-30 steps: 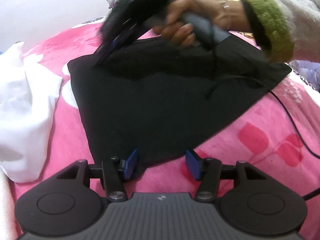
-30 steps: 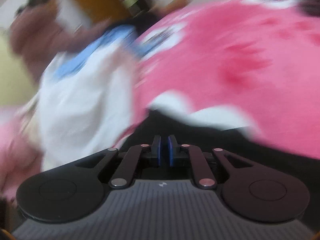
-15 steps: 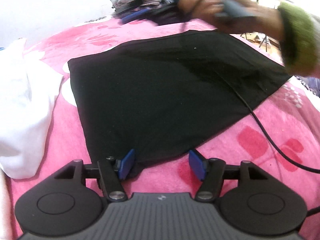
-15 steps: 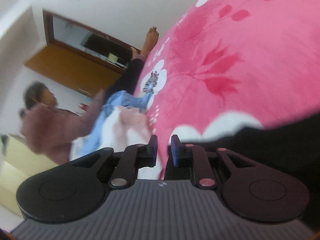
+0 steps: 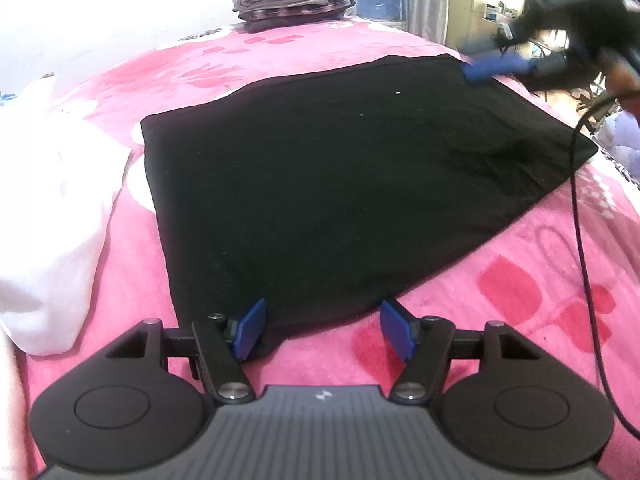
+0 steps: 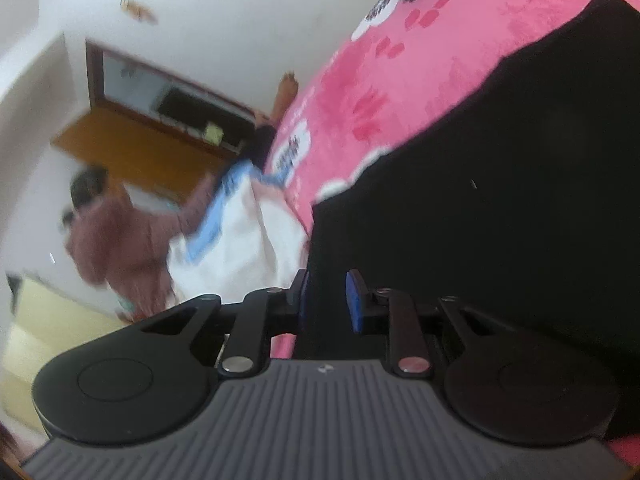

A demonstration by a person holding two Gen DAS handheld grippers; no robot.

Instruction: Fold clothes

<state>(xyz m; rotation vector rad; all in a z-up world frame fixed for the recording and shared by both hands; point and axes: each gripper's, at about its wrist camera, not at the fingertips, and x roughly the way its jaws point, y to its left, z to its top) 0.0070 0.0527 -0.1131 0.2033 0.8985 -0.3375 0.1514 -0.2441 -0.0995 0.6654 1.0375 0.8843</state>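
The black garment (image 5: 340,184) lies flat, folded to a rough square, on the pink flowered blanket (image 5: 500,292) of the bed, with a white cloth (image 5: 60,208) heaped just beside its left edge and a stack of folded clothes (image 5: 288,0) at the far end; no container shows. The left gripper (image 5: 324,324) sits at the garment's near edge, its jaws wide and just opened further, pads clear of the fabric. Since a second ago the right gripper (image 5: 496,66) has swung from the garment's middle to its far right corner. Its jaws have just been opening; in its own view (image 6: 326,300) they stand slightly apart over black fabric, seemingly gripping nothing, though blur hampers this. It is tilted, rolled to one side.
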